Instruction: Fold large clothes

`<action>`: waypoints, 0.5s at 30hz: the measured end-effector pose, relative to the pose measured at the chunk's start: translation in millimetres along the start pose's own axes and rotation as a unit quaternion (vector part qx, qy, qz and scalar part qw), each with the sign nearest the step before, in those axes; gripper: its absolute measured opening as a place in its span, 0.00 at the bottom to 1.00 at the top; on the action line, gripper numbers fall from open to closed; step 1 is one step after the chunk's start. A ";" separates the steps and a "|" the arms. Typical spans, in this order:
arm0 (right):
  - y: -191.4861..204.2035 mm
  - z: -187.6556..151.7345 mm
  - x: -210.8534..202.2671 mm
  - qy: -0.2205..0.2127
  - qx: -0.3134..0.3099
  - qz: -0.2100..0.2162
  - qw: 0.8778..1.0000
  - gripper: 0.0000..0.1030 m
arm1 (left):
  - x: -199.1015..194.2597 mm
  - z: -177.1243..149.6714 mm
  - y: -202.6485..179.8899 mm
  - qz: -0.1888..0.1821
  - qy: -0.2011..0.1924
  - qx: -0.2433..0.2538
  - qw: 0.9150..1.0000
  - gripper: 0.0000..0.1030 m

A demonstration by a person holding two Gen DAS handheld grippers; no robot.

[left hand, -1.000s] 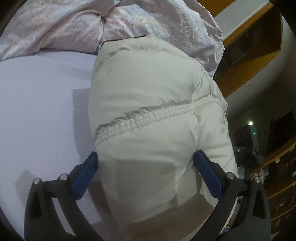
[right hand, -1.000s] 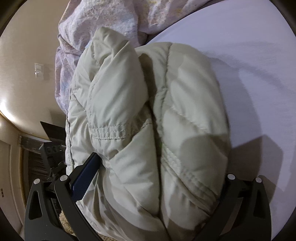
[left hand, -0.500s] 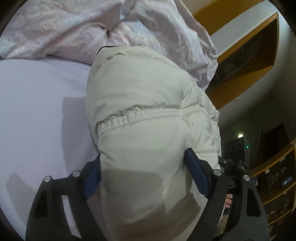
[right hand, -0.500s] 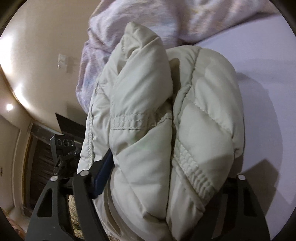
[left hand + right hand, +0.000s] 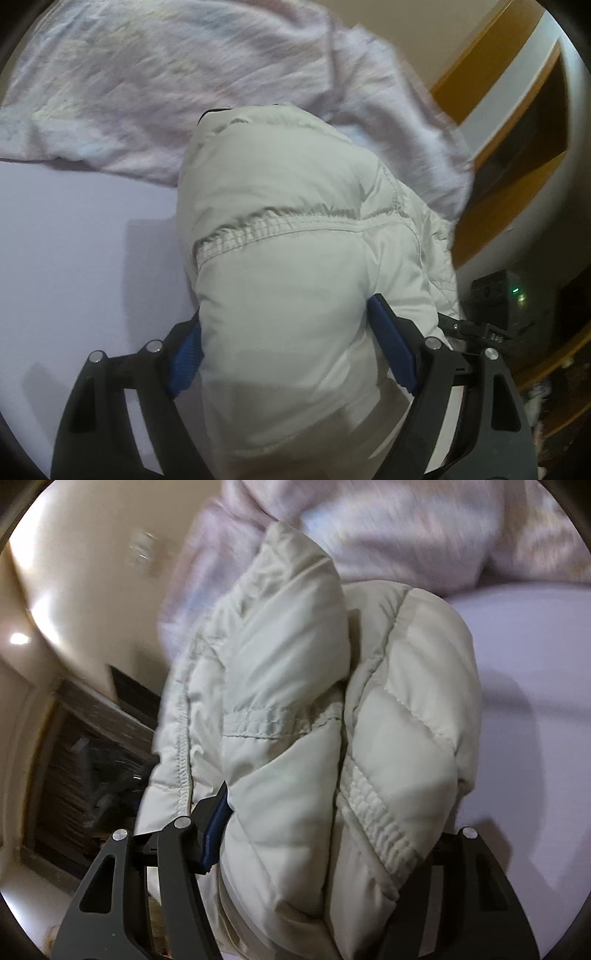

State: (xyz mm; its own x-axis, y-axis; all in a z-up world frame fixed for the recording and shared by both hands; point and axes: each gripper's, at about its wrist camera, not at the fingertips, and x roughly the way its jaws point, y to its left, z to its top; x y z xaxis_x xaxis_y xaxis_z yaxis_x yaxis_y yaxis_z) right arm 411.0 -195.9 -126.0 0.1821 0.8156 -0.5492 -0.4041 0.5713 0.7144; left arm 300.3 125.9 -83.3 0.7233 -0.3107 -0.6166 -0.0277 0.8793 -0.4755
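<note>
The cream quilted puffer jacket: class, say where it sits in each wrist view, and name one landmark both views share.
Left wrist view: cream quilted puffer jacket fills the centre, clamped by the left gripper.
Right wrist view: it fills the centre, clamped by the right gripper.
Shared landmark: crumpled pale pink duvet behind.

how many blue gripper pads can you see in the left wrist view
2: one blue pad presses the left side of the puffy cream jacket, the other blue pad presses its right side. None seem hidden.
</note>
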 end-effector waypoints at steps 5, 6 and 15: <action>-11.7 -3.8 -0.2 -0.006 0.020 -0.011 1.000 0.71 | 8.2 -4.1 -1.5 0.027 -0.012 0.026 0.999 0.83; -7.0 -2.9 0.2 -0.005 0.020 -0.026 0.999 0.75 | 9.0 -4.7 -3.8 0.033 -0.012 0.028 0.999 0.85; 30.0 -13.6 -58.3 -0.074 -0.031 -0.157 0.984 0.81 | -23.0 -8.9 -21.8 0.126 -0.064 0.092 0.986 0.88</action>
State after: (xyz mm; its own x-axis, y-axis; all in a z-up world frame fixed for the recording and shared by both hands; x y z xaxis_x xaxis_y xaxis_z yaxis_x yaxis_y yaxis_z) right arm 376.0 -227.5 -78.4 0.4326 0.6075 -0.6662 -0.3603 0.7938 0.4900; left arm 278.2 110.6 -64.4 0.7915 -0.0366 -0.6100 -0.0999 0.9770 -0.1882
